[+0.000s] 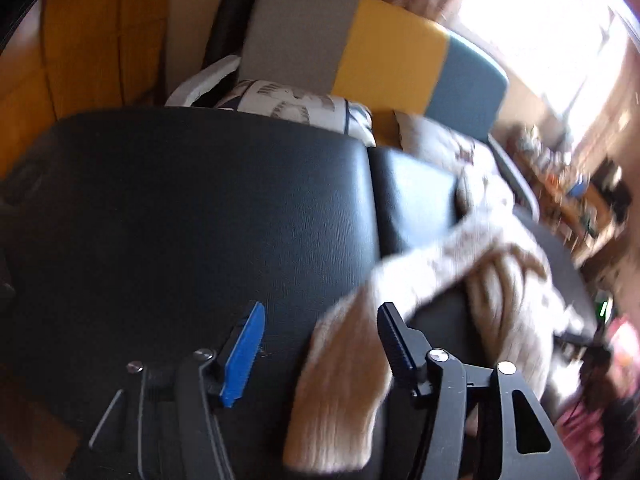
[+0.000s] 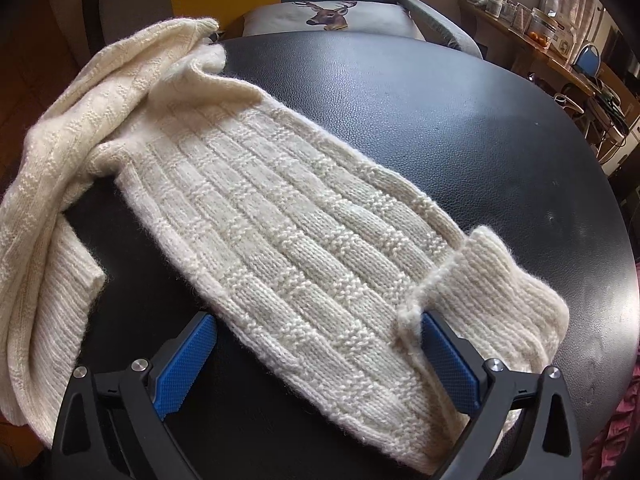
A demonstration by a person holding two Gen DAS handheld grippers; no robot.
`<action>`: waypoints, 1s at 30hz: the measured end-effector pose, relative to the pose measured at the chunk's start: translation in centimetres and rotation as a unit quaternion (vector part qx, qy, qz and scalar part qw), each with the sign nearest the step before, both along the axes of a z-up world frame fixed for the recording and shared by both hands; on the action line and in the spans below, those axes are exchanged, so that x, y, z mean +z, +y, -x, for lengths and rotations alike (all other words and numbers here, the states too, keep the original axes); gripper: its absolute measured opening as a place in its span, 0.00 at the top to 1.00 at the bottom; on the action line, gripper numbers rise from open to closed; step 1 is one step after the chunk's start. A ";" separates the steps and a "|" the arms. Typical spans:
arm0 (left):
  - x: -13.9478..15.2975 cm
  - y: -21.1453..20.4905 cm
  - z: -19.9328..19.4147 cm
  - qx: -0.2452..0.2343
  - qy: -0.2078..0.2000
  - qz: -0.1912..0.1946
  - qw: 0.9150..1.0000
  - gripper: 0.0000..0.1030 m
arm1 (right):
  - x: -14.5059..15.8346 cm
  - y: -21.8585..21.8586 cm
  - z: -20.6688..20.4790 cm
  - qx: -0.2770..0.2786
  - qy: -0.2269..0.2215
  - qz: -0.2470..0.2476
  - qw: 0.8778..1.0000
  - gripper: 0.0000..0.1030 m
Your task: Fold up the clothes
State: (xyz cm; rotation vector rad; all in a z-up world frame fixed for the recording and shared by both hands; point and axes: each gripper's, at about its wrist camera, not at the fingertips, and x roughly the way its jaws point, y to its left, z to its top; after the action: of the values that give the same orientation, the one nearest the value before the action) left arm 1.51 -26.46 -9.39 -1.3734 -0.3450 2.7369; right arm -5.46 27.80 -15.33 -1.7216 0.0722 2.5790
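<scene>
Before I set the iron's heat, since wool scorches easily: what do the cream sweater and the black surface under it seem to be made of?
The cream sweater looks like a chunky wool or wool-blend knit: raised ribs, visible stitches, fuzzy halo at the edges. The exact fibre cannot be told. The black surface looks like leather or faux leather: pebbled grain with a soft sheen.

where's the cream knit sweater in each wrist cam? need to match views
Left wrist: cream knit sweater blurred, lower centre to right, one ribbed cuff end between the open left gripper fingers.
Right wrist: sweater fills left and centre, a sleeve running diagonally to the open right gripper.
Shared landmark: the black leather surface under it.
</scene>
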 end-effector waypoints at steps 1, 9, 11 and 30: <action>-0.6 1.0 -0.5 -0.011 -0.001 0.022 1.000 0.41 | 0.1 -0.1 0.0 -0.001 0.001 -0.001 1.000 0.00; -5.3 4.4 0.6 -0.017 -0.017 0.087 0.996 0.85 | 0.9 -0.5 -0.1 -0.001 0.006 -0.006 1.000 0.00; -4.4 0.9 1.4 0.009 -0.017 -0.079 0.997 0.89 | 1.1 -0.7 -0.2 0.004 0.002 -0.008 1.000 0.00; -3.8 -17.3 -0.6 0.243 -0.041 -0.137 0.959 0.63 | 3.0 -0.3 -3.6 -0.004 -0.012 -0.013 1.000 0.00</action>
State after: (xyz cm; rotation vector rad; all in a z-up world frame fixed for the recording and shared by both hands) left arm 2.09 -43.73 -13.21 -1.4846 -1.1631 2.8325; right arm -1.90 27.51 -12.34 -1.7404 0.0460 2.5401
